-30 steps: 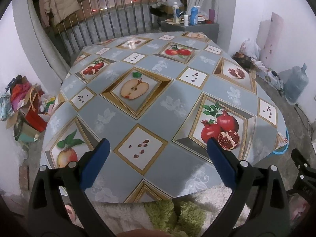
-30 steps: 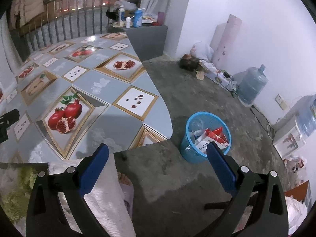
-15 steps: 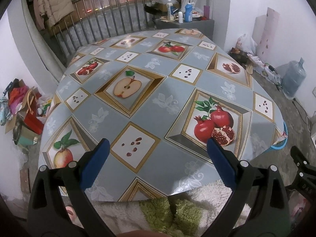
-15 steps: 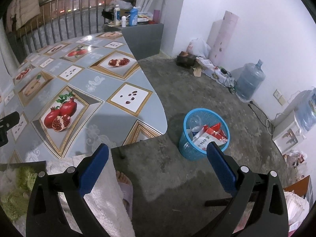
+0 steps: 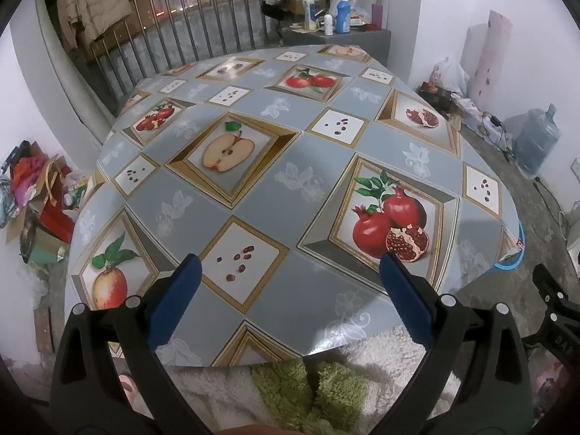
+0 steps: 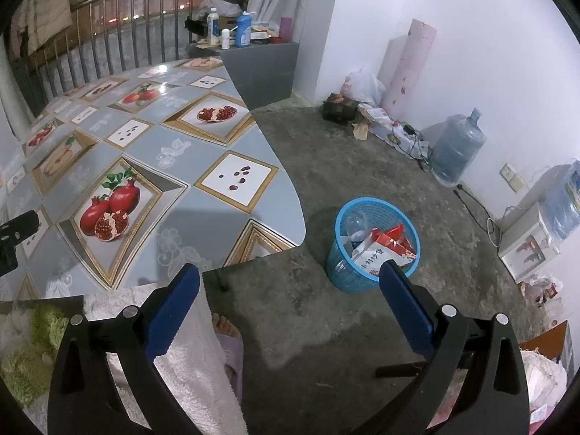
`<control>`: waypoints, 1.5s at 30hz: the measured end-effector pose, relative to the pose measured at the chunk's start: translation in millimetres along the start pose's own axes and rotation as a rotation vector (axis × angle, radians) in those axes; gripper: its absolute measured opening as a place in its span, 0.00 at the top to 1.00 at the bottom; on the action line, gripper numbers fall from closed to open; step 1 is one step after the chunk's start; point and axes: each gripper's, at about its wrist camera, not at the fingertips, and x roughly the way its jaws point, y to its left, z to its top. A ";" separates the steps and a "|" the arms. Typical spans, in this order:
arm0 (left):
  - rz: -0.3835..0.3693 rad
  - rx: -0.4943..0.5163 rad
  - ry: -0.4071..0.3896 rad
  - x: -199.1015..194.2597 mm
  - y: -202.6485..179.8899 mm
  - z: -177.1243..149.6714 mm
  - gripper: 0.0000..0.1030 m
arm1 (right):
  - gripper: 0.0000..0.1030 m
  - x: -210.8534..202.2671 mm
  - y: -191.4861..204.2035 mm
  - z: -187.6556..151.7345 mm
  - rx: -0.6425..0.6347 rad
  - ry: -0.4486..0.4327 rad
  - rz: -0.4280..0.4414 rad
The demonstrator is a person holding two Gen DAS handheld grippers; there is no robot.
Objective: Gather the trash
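A blue mesh trash basket (image 6: 373, 214) stands on the concrete floor right of the table, holding a clear bottle and red and white wrappers (image 6: 380, 250). Its rim peeks past the table edge in the left wrist view (image 5: 514, 261). My right gripper (image 6: 290, 279) is open and empty, held above the floor near the table's front right corner, left of the basket. My left gripper (image 5: 288, 272) is open and empty over the front edge of the fruit-print table (image 5: 275, 152). No loose trash shows on the table top.
A grey cabinet (image 6: 261, 69) with bottles stands behind the table by a metal railing (image 5: 203, 32). A water jug (image 6: 456, 148), bags and cables lie along the right wall. A clutter pile (image 5: 32, 195) sits at the left. A bare foot (image 6: 224, 326) is below.
Both grippers have drawn back and risen a little, so more of the table and floor shows. Both stay open and empty.
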 end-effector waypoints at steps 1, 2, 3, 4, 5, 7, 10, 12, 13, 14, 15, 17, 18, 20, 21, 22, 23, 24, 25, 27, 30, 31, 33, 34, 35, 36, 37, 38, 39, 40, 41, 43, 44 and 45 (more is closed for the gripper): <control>0.000 -0.001 0.000 0.1 0.4 0.3 0.09 | 0.06 0.3 -0.1 0.5 -0.001 -0.001 0.002; 0.000 0.000 -0.001 0.3 0.5 0.6 0.09 | 0.06 0.4 0.0 0.6 -0.001 -0.001 0.002; 0.001 -0.001 -0.003 0.0 0.7 0.2 0.09 | 0.06 0.3 0.1 0.6 -0.001 -0.002 0.001; 0.001 -0.001 -0.003 0.3 0.8 0.5 0.09 | 0.06 0.3 0.2 0.7 -0.001 -0.002 0.001; 0.002 -0.001 -0.003 0.3 1.1 0.9 0.09 | 0.06 0.4 0.3 0.7 -0.001 -0.001 0.002; 0.001 -0.001 -0.004 0.2 1.2 0.7 0.09 | 0.06 0.4 0.4 0.6 -0.002 -0.002 0.000; 0.001 -0.001 -0.003 0.1 1.1 0.5 0.09 | 0.06 -0.6 -0.1 1.0 -0.003 -0.004 -0.005; 0.000 -0.001 -0.003 -0.3 0.8 0.4 0.09 | 0.06 -1.3 -1.9 1.1 0.000 -0.004 -0.008; -0.002 -0.001 -0.002 -0.6 0.9 0.8 0.09 | 0.06 -1.8 -2.1 2.3 0.001 -0.004 -0.009; -0.004 0.000 -0.002 -0.6 0.9 0.6 0.09 | 0.06 -2.1 -2.5 2.8 0.001 -0.004 -0.009; -0.006 0.000 -0.001 -0.8 0.6 0.7 0.09 | 0.06 -2.5 -3.2 3.2 0.001 -0.005 -0.011; -0.015 0.002 -0.001 -0.9 0.2 0.8 0.09 | 0.06 -3.1 -3.5 4.0 0.000 -0.007 -0.011; -0.018 0.004 -0.001 -1.1 -0.4 0.7 0.09 | 0.06 -3.3 -4.1 4.3 0.000 -0.007 -0.012; -0.024 0.009 0.000 -1.2 -1.9 0.7 0.09 | 0.06 -3.3 -3.7 4.2 0.000 -0.007 -0.012; -0.027 0.012 -0.001 -1.1 -2.7 1.0 0.09 | 0.06 -3.5 -4.3 4.5 0.001 -0.007 -0.013; -0.028 0.014 -0.001 -1.3 -3.1 1.0 0.09 | 0.06 -3.5 -4.1 4.4 0.000 -0.007 -0.012; -0.029 0.015 -0.002 -1.5 -3.4 1.1 0.09 | 0.06 -3.6 -4.4 4.5 0.000 -0.008 -0.012; -0.030 0.017 -0.004 -1.9 -3.8 1.2 0.09 | 0.06 -3.5 -4.6 4.6 -0.001 -0.008 -0.012; -0.032 0.019 -0.004 -2.0 -4.2 1.3 0.09 | 0.06 -3.4 -4.2 4.2 -0.001 -0.008 -0.013; -0.034 0.020 -0.003 -2.0 -4.4 1.7 0.09 | 0.06 -3.3 -4.3 4.1 -0.001 -0.008 -0.011; -0.037 0.023 -0.004 -2.8 -5.6 2.1 0.09 | 0.06 -4.4 -6.5 5.7 0.001 -0.011 -0.014; -0.037 0.024 -0.005 -2.9 -5.8 2.3 0.09 | 0.06 -4.9 -6.8 6.2 0.002 -0.012 -0.015; -0.038 0.025 -0.007 -3.4 -6.2 2.7 0.09 | 0.06 -5.3 -7.5 6.9 0.004 -0.011 -0.018; -0.038 0.026 -0.007 -3.4 -6.3 2.7 0.09 | 0.06 -5.3 -7.8 7.3 0.006 -0.011 -0.018; -0.037 0.025 -0.007 -3.6 -6.4 2.7 0.09 | 0.06 -5.7 -7.8 7.2 0.007 -0.011 -0.019; -0.037 0.024 -0.007 -3.6 -6.4 2.7 0.09 | 0.07 -5.3 -8.7 7.8 0.007 -0.011 -0.019; -0.037 0.023 -0.006 -3.4 -6.3 2.6 0.09 | 0.06 -5.6 -7.9 7.2 0.005 -0.011 -0.020; -0.037 0.023 -0.007 -3.6 -6.5 2.7 0.09 | 0.06 -5.6 -7.8 7.1 0.006 -0.011 -0.020; -0.037 0.024 -0.007 -3.4 -6.2 2.6 0.09 | 0.06 -5.6 -8.0 7.2 0.007 -0.011 -0.018; -0.036 0.024 -0.007 -3.4 -6.3 2.6 0.09 | 0.06 -5.4 -8.3 7.4 0.007 -0.011 -0.017; -0.037 0.024 -0.007 -3.5 -6.4 2.7 0.09 | 0.06 -5.6 -7.5 7.0 0.006 -0.011 -0.019; -0.037 0.025 -0.006 -3.3 -6.1 2.7 0.09 | 0.06 -5.6 -7.9 7.3 0.006 -0.011 -0.018; -0.037 0.024 -0.007 -3.2 -5.8 2.6 0.09 | 0.06 -5.7 -7.2 7.0 0.006 -0.011 -0.019; -0.037 0.024 -0.007 -3.2 -5.8 2.6 0.09 | 0.06 -5.6 -8.2 7.6 0.006 -0.012 -0.019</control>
